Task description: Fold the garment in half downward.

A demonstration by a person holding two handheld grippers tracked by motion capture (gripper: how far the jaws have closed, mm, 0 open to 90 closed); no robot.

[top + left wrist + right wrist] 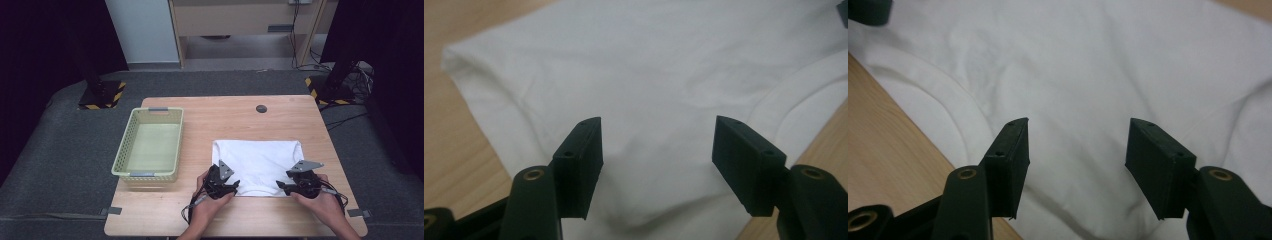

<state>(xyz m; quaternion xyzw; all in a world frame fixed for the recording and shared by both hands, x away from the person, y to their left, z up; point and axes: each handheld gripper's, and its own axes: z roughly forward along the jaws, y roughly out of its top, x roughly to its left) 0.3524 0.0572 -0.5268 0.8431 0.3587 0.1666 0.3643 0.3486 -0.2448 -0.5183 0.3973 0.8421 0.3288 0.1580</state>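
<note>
Across the wooden counter point(235, 122) in the high view, a folded white cloth point(257, 162) lies flat on the near right part, well apart from the pale green basket point(150, 145) standing on the left side; a small dark round disc point(261, 108) sits near the far edge. That basket and disc appear from above alone. At the cloth's near edge the left tool point(231, 187) and right tool point(281, 186) sit at its two corners, each held in a hand. From above, how wide the jaws stand is hard to make out. The left gripper view settles it: the left tool point(656, 150) stands open over the cloth point(649, 65), nothing pinched. The right gripper view shows the right tool point(1075, 152) likewise open above the cloth point(1098, 60), whose curved seam runs off the picture's side
</note>
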